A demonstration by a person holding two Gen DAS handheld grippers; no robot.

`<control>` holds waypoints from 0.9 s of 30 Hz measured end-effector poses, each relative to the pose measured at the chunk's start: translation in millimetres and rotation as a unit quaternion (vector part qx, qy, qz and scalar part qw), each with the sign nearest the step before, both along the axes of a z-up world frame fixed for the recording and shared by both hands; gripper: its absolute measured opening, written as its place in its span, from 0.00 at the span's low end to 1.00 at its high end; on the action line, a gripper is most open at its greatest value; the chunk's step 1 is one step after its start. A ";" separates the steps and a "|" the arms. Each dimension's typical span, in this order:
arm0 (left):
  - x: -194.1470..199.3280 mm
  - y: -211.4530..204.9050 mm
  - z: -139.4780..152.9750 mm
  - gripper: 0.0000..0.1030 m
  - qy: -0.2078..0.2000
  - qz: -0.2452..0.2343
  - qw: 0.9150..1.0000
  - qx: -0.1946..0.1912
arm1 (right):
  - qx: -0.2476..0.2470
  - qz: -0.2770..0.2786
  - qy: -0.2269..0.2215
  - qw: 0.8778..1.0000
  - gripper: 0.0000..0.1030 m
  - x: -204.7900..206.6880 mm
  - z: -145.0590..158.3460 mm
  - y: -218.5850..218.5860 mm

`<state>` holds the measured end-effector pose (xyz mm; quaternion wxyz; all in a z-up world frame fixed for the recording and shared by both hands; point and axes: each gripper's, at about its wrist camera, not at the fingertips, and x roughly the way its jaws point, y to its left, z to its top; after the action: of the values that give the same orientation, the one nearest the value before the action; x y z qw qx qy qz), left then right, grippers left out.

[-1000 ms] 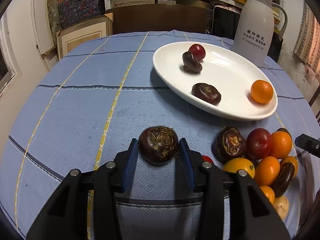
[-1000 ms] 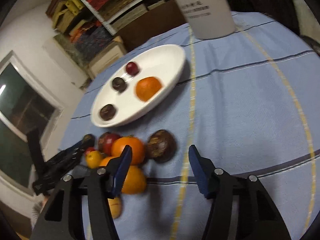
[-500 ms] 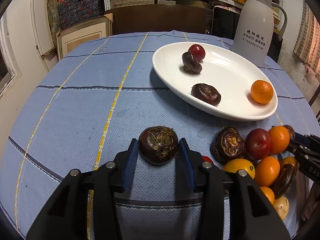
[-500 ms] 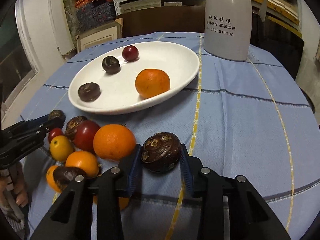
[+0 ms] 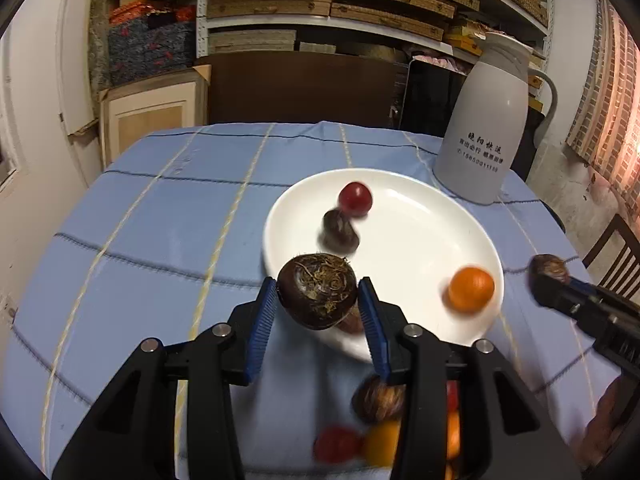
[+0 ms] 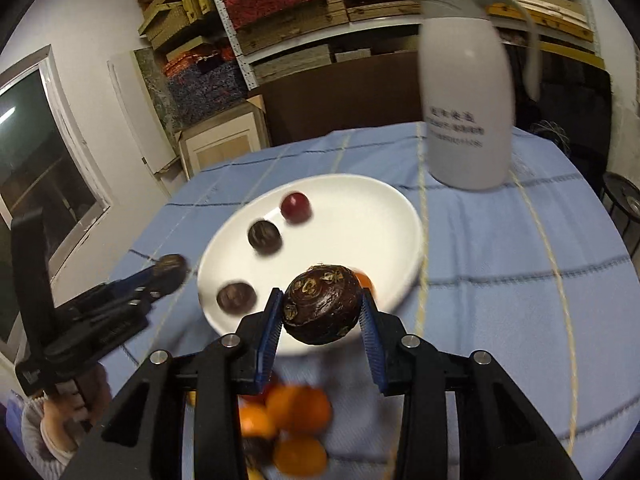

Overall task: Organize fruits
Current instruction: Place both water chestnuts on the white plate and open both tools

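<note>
My left gripper [image 5: 318, 305] is shut on a dark brown water chestnut [image 5: 317, 290] and holds it in the air at the near rim of the white plate [image 5: 416, 216]. My right gripper [image 6: 321, 312] is shut on another dark water chestnut [image 6: 322, 309], also lifted over the plate's near rim [image 6: 352, 184]. On the plate lie a red fruit [image 5: 355, 199], a dark chestnut [image 5: 340, 233] and an orange [image 5: 471, 289]; the right wrist view shows a second chestnut [image 6: 236, 297] on it. The right gripper also shows in the left wrist view [image 5: 549, 276], the left in the right wrist view [image 6: 170, 268].
A pile of oranges, red and dark fruits lies on the blue checked cloth below the grippers [image 5: 380, 440], [image 6: 296, 420]. A white thermos jug [image 5: 486, 120] stands behind the plate at the right. Shelves and boxes stand beyond the table.
Both grippers have lifted their water chestnuts off the cloth and moved forward, toward the plate. The fruit pile has dropped to the bottom of both views.
</note>
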<state>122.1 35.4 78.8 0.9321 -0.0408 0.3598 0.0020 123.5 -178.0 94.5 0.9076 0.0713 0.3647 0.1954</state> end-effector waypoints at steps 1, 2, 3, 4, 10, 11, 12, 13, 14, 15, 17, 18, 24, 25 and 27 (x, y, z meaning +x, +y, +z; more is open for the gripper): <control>11.3 -1.9 -2.2 0.40 0.005 -0.002 1.000 -0.002 | -0.002 0.003 0.000 1.000 0.37 7.4 -0.2 6.4; 21.2 -3.0 -6.0 0.40 0.011 -0.003 1.000 -0.005 | -0.003 0.006 0.002 1.000 0.37 13.8 -1.3 11.5; 28.0 -3.7 -8.9 0.40 0.017 -0.004 1.000 -0.007 | -0.004 0.011 0.006 1.000 0.38 22.9 -4.2 18.3; 37.1 -2.9 -15.3 0.40 0.027 -0.005 0.999 -0.016 | -0.006 0.014 0.011 1.000 0.38 29.7 -7.0 22.8; 41.9 5.1 -22.2 0.54 0.026 -0.004 0.999 -0.030 | 0.003 0.026 0.029 0.999 0.50 49.3 -24.5 31.9; 40.3 6.7 -19.7 0.56 0.022 -0.005 0.999 -0.036 | 0.002 0.023 0.026 0.999 0.50 48.3 -23.9 30.4; 37.9 7.4 -17.2 0.57 0.019 -0.005 0.999 -0.040 | 0.004 0.020 0.023 1.000 0.50 45.9 -22.6 27.1; 33.7 7.7 -14.4 0.57 0.015 -0.006 0.999 -0.041 | 0.009 0.018 0.022 1.000 0.51 44.0 -20.6 24.1; 29.8 8.3 -13.2 0.59 0.011 -0.005 0.999 -0.040 | 0.012 0.016 0.021 1.000 0.52 40.5 -19.3 21.1; 24.5 8.6 -12.3 0.64 0.008 -0.003 0.999 -0.036 | 0.014 0.013 0.018 1.000 0.54 35.4 -17.5 17.2; 9.3 10.4 -12.4 0.71 -0.002 0.007 1.000 -0.022 | 0.010 0.006 0.008 1.000 0.62 24.9 -16.0 11.3; 2.5 11.5 -13.3 0.71 -0.005 0.011 1.000 -0.016 | 0.007 0.001 0.002 1.000 0.63 17.0 -16.4 6.9; -37.0 17.9 -32.5 0.71 0.024 0.017 0.999 -0.014 | 0.012 -0.014 0.014 1.000 0.71 -26.2 -35.0 -23.8; -46.0 18.0 -34.4 0.71 0.027 0.021 0.999 -0.009 | 0.012 -0.018 0.018 1.000 0.74 -31.4 -37.9 -28.7; -59.1 19.2 -35.0 0.74 0.025 0.026 0.999 -0.008 | 0.024 -0.028 0.026 0.999 0.77 -41.1 -42.5 -41.3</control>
<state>63.0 54.6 43.8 0.9222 -0.0573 0.3818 0.0240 82.4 -219.3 52.0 0.9010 0.1083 0.3812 0.1765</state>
